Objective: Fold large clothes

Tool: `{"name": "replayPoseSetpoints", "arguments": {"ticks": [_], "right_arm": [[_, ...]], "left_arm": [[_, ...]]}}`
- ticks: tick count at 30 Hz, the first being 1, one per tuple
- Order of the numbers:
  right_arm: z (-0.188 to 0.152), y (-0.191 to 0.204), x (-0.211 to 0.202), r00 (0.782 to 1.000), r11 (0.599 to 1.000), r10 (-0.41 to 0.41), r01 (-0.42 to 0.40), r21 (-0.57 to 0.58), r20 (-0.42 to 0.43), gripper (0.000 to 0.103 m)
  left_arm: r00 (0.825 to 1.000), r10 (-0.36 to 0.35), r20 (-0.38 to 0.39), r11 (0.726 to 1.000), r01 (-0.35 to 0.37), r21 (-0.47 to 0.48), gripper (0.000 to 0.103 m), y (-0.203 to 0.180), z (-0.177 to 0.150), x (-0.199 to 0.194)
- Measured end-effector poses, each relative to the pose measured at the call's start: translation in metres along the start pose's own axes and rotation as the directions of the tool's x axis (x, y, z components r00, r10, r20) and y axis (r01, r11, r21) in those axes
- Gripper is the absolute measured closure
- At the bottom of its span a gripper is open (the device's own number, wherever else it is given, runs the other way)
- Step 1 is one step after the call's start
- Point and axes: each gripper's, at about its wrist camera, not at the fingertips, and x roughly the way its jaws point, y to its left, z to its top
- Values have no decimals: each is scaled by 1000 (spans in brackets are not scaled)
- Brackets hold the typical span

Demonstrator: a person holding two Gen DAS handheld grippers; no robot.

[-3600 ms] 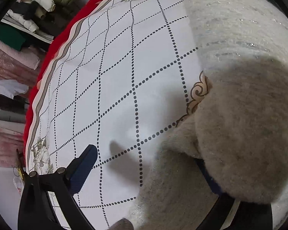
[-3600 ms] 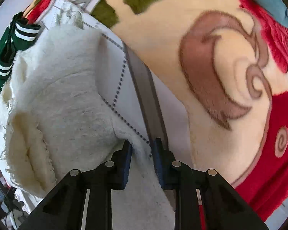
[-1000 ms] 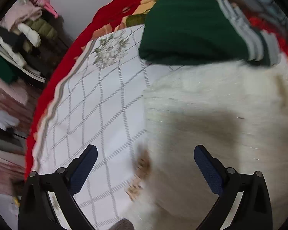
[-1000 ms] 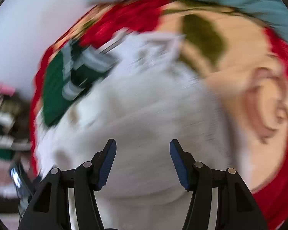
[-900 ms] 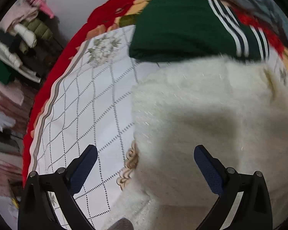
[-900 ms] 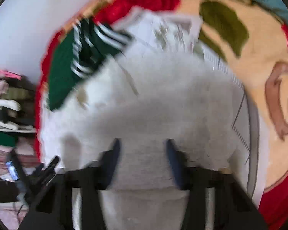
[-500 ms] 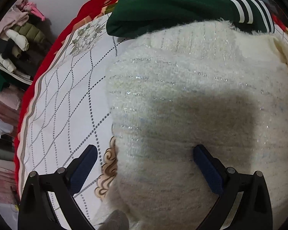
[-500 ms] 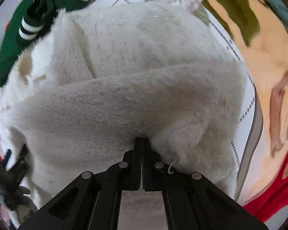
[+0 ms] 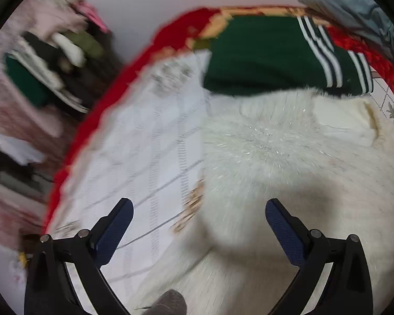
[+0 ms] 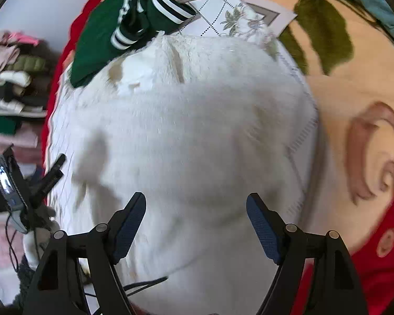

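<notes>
A fluffy white sweater (image 9: 289,162) lies folded in a thick bundle on a white cloth with a dotted diamond pattern (image 9: 149,152). It also fills the middle of the right wrist view (image 10: 191,136). My left gripper (image 9: 198,225) is open and empty, hovering over the sweater's left edge. My right gripper (image 10: 195,220) is open and empty, hovering over the sweater's near part. The left gripper also shows at the left edge of the right wrist view (image 10: 36,183).
A folded dark green garment with white stripes (image 9: 275,55) lies just behind the sweater, also seen in the right wrist view (image 10: 123,23). A red and cream blanket (image 10: 354,131) covers the bed to the right. Stacked clothes (image 9: 47,65) stand on shelves at the left.
My right gripper was shut on the sweater's fold half a second ago; it has opened and pulled back. My left gripper stayed open and has drawn back and up from the sweater.
</notes>
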Motion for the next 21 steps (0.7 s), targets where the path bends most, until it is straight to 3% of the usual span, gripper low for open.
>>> {"name": "replayPoseSetpoints", "arguments": {"ticks": [3, 6, 10, 12, 13, 14, 15, 21], "right_arm": [[-30, -26, -36, 1000, 999, 0, 0, -53, 10, 22], [-55, -58, -56, 999, 996, -31, 34, -77, 42, 22], [-84, -102, -70, 998, 996, -52, 55, -71, 33, 22], [-94, -127, -70, 995, 993, -97, 99, -66, 29, 23], [-99, -139, -73, 993, 992, -113, 114, -59, 27, 34], [-105, -152, -75, 992, 991, -126, 126, -48, 14, 54], [-109, -164, -77, 989, 989, -147, 147, -32, -4, 59], [-118, -221, -83, 984, 984, -166, 169, 47, -64, 59]], "left_arm": [[993, 122, -1, 993, -122, 2, 0, -15, -33, -67], [973, 226, -42, 973, -224, 50, 0, -35, -67, -100], [952, 269, -143, 960, -253, 122, 0, -83, -115, -126], [944, 284, -171, 949, -251, 192, 0, -116, -137, -137], [944, 287, -162, 940, -246, 236, 0, -137, -149, -147], [947, 284, -149, 932, -236, 273, 0, -154, -159, -155], [953, 270, -135, 921, -215, 324, 0, -177, -170, -164], [976, 181, -120, 875, -105, 472, 0, -264, -210, -198]]}}
